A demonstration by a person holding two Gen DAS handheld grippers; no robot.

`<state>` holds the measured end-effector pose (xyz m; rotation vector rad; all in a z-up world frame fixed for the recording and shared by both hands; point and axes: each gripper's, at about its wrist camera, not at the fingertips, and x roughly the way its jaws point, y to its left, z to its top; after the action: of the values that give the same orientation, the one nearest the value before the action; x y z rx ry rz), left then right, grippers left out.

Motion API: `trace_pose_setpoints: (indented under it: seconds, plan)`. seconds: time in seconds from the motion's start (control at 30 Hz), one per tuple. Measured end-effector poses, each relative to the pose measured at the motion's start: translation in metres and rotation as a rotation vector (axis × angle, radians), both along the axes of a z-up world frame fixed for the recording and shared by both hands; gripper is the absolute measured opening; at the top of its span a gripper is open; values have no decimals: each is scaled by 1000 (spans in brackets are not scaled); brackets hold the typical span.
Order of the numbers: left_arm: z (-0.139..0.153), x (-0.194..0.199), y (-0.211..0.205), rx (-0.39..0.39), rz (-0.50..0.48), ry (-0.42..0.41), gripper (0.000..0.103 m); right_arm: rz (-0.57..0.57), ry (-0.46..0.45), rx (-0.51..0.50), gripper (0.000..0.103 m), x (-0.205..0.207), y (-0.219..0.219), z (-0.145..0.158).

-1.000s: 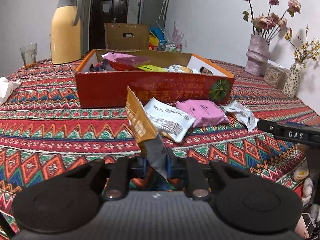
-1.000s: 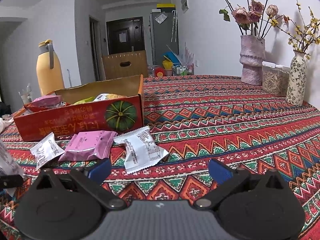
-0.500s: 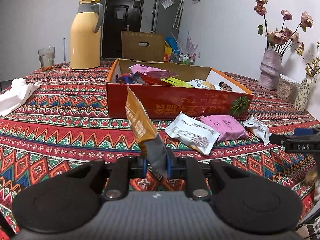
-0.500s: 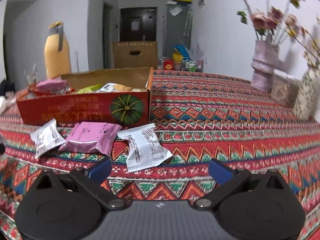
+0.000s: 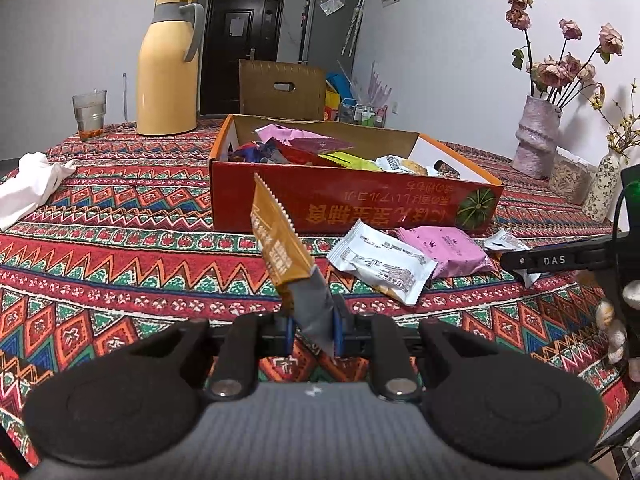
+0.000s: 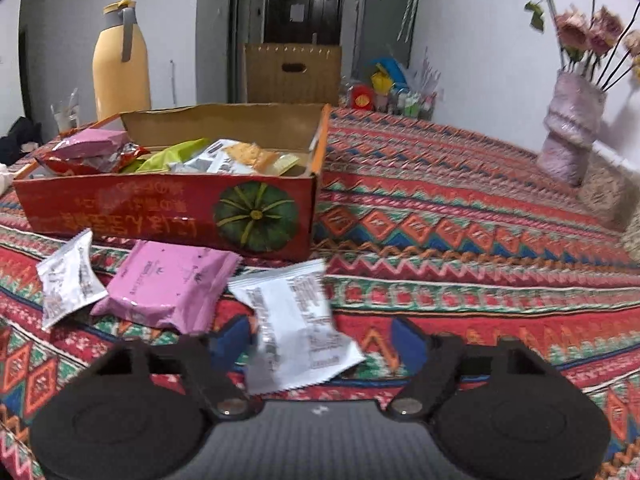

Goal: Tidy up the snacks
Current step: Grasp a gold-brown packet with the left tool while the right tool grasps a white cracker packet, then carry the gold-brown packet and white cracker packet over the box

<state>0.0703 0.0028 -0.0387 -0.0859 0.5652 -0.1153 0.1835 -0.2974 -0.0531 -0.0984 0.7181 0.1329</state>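
The left gripper point(image 5: 313, 330) is clamped tight on the grey end of a brown packet point(image 5: 280, 252), which stands up tilted in front of the red box point(image 5: 344, 204) on the table point(image 5: 120, 264). The right gripper point(image 6: 324, 340) has just been closing; its jaws are part-way in, with a white packet point(image 6: 296, 324) between them, the left pad at its edge and the right pad clear of it. That packet lies just before the box's pumpkin corner. A pink packet point(image 6: 172, 284) and a small white packet point(image 6: 68, 280) lie beside it along the box front. The box holds more snacks point(image 6: 200, 156).
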Motion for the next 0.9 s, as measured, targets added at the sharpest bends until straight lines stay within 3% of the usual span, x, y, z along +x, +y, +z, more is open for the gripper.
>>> trace_pose_setpoints:
  seconds: [0.03,0.33,0.4,0.9]
  plan:
    - [0,1,0,-1,0,1,18,3,3,2,54,2,2,-1]
    - [-3,3,1,-3,3,10,18,4,-12,24,49,1,6,-3]
    - [-3,3,1,-3,4,9,18,11,-19,30,40,-1,6,-3]
    - [7,2,6,0,14,-20,18,19,-57,71,38,-21,8,6]
